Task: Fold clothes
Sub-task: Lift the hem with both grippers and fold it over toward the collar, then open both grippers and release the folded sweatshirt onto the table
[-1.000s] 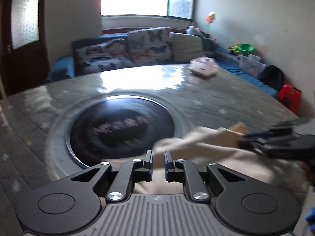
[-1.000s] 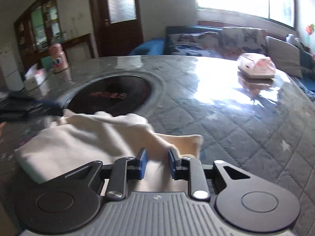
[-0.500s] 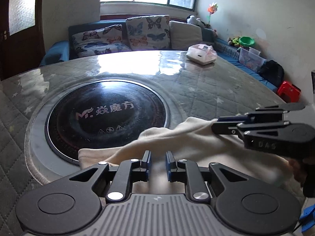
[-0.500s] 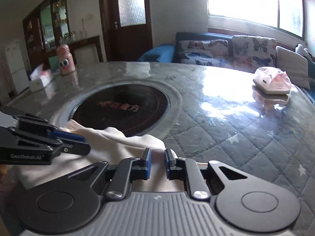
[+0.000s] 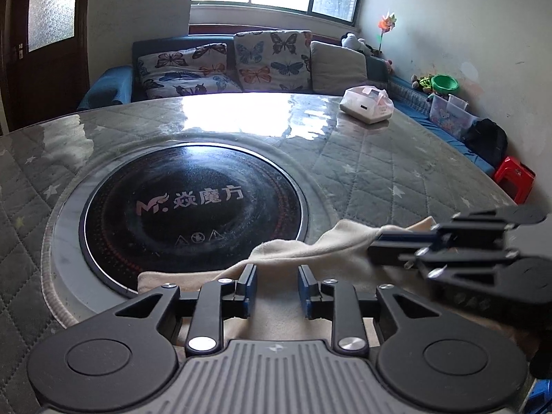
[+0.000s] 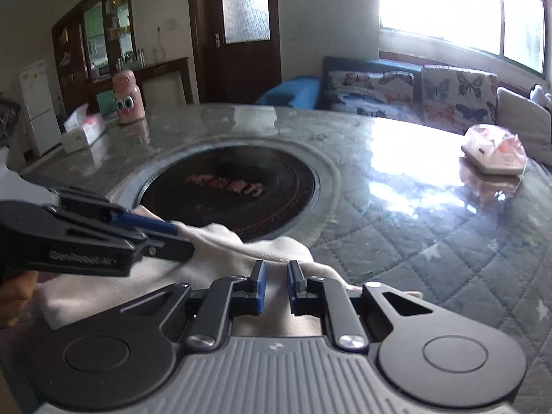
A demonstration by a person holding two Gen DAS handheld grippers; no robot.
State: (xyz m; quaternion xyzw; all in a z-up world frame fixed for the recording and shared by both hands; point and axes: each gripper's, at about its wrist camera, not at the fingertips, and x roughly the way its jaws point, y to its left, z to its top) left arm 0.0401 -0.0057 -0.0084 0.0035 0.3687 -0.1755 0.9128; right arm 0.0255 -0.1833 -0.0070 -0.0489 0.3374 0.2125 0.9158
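A cream garment (image 5: 310,245) lies bunched at the table's near edge, its far fold overlapping the rim of the black hob. My left gripper (image 5: 274,276) hovers over it with the jaws apart; cloth shows below the gap, not pinched. In the right wrist view the left gripper (image 6: 172,238) comes in from the left, its tips at a raised ridge of the cream garment (image 6: 283,245). My right gripper (image 6: 276,276) is shut on a fold of cloth. In the left wrist view the right gripper (image 5: 374,245) pinches the ridge's right end.
A round black hob (image 5: 193,207) is set into the quilted grey table (image 5: 379,158). A pink-white tissue pack (image 5: 367,105) lies far right; a pink bottle (image 6: 128,101) and tissue box (image 6: 82,131) stand far left. A sofa lies behind, with a red stool (image 5: 514,179) beside the table.
The left jaws have widened since half a second ago. The right jaws narrowed onto the cloth a second ago and stay so. The right gripper has lifted a ridge of cloth slightly.
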